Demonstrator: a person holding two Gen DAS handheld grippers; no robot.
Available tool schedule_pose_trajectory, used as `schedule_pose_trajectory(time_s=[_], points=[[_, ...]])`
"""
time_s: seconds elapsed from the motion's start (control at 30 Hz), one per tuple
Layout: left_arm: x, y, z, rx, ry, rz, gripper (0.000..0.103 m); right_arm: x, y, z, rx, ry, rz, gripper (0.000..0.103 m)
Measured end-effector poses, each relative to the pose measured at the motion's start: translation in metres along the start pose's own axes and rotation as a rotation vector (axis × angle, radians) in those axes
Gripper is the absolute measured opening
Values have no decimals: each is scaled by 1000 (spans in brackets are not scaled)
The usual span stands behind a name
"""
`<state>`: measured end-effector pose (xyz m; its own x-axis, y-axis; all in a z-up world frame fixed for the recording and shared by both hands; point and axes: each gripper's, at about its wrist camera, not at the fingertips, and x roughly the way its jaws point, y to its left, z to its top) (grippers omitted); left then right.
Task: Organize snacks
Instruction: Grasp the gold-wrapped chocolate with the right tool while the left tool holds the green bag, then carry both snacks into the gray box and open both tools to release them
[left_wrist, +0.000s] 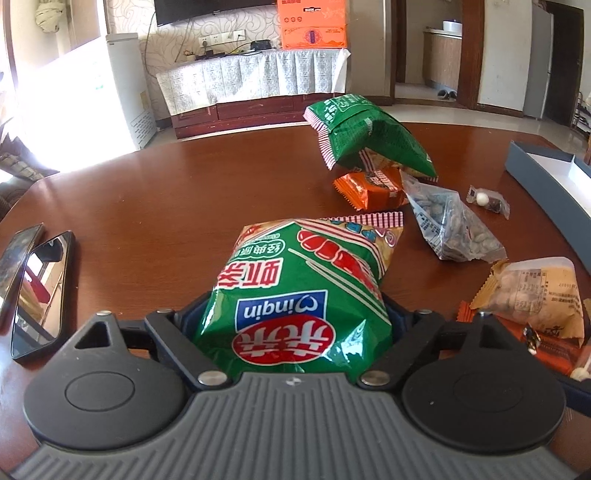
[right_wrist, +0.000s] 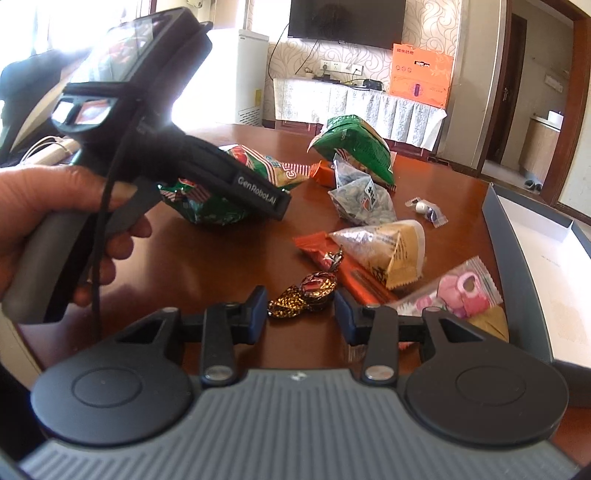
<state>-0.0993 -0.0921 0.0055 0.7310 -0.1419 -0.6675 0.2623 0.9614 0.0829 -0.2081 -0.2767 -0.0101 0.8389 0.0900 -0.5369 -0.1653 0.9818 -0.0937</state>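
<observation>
L tongs (left_wrist: 295, 314) clamp crinkly green foil snack bag (left_wrist: 295, 295); R tongs (right_wrist: 301, 314) half-open w/ twisted foil candy (right_wrist: 306, 291) between, untouched, on glossy wood tabletop (left_wrist: 166, 192).

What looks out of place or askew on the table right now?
No spill or damage shows. The second green chip bag is propped tilted on the orange packet rather than lying flat. Two phones lie at the table's left edge among the snacks, and the box holds none yet.

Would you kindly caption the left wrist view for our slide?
Left tool straddles a green snack bag on the wooden table, other snacks beyond.
</observation>
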Motion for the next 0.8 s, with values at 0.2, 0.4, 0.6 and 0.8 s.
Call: schedule_pose_trajectory(time_s=[0.2, 0.4, 0.6, 0.8], points=[[-6, 13, 0, -44, -13, -65, 72, -3, 1, -2, 6, -9, 8, 42], [-13, 24, -2, -73, -18, -74, 68, -2, 0, 2, 11, 6, 9, 43], [-13, 30, -6, -83, -13, -62, 68, 8, 4, 10, 14, 22, -9, 42], [-12, 27, -6, -64, -15, -62, 68, 20, 8, 18, 19, 25, -6, 36]])
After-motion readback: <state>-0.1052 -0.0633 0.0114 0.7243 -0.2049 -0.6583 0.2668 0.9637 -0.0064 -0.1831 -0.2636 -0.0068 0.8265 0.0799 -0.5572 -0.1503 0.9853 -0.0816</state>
